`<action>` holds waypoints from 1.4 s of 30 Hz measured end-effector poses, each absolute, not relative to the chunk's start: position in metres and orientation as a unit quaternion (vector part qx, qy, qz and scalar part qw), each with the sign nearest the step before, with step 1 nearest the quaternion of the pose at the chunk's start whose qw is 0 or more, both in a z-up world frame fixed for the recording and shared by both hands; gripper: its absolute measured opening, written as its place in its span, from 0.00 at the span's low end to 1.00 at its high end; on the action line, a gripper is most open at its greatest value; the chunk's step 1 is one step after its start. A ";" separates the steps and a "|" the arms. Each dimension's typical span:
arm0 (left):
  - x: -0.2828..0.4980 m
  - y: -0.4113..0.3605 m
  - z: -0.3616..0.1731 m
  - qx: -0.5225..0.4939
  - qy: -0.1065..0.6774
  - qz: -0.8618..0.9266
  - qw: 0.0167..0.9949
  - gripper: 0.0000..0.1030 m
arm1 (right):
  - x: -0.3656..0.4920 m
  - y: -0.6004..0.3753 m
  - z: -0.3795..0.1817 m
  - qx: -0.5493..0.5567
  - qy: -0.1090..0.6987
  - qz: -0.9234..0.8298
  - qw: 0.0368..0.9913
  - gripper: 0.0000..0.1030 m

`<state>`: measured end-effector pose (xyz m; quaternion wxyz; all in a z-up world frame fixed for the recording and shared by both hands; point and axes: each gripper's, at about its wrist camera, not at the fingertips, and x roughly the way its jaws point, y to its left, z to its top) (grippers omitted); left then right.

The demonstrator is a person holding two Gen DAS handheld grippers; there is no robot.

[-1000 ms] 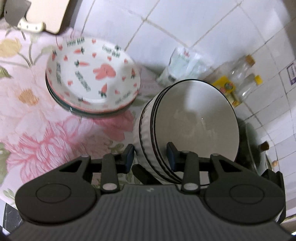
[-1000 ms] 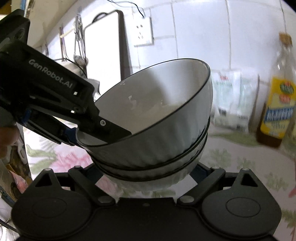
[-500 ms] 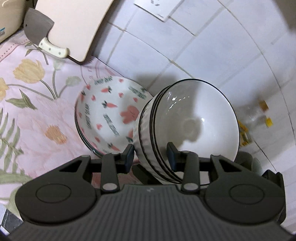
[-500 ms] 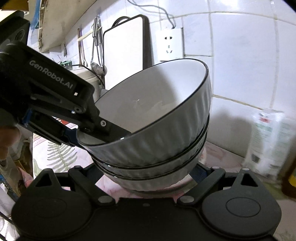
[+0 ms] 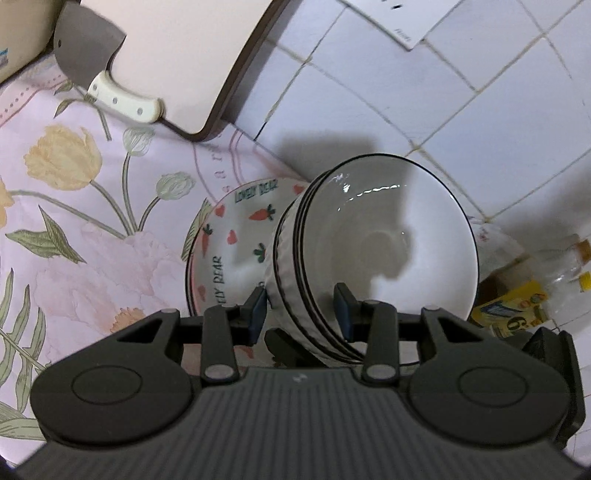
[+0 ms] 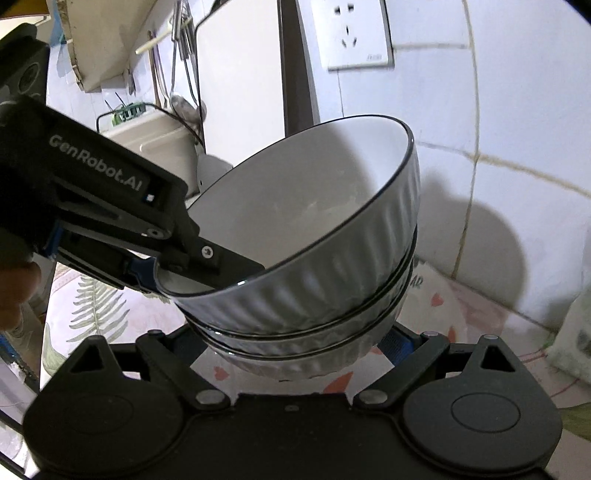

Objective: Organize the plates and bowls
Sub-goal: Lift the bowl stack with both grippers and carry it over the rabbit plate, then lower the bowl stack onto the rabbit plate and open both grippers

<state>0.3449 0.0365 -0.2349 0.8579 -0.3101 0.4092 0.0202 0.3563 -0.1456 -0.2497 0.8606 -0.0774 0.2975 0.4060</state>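
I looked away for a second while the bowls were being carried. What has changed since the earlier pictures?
The stack of bowls has been carried sideways along the tiled wall, away from the oil bottle and towards the cutting board, and now hangs over the carrot plates. Unchanged: the left tool clamps the stack's rim, the right tool cradles its base.

The stacked bowls (image 5: 373, 251) hide much of the carrot-patterned plates (image 5: 229, 251) and the right gripper's (image 6: 295, 343) fingertips. The cutting board (image 5: 192, 55) and wall socket (image 5: 399, 14) run past the top edge.
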 end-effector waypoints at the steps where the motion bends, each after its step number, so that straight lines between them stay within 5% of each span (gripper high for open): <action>1: 0.344 0.038 -0.237 -0.315 0.409 0.021 0.856 0.36 | 0.357 -0.144 -0.251 -0.080 0.300 0.407 0.859 0.95; 20: 0.351 0.043 -0.252 -0.344 0.427 0.038 0.835 0.40 | 0.368 -0.142 -0.254 -0.060 0.369 0.392 0.841 0.95; 31: 0.314 0.040 -0.190 -0.245 0.379 0.081 0.889 0.58 | 0.332 -0.157 -0.226 -0.066 0.368 0.337 0.864 0.94; 42: 0.226 0.012 -0.116 -0.164 0.317 0.107 0.928 0.64 | 0.265 -0.180 -0.176 -0.047 0.363 0.268 0.891 0.94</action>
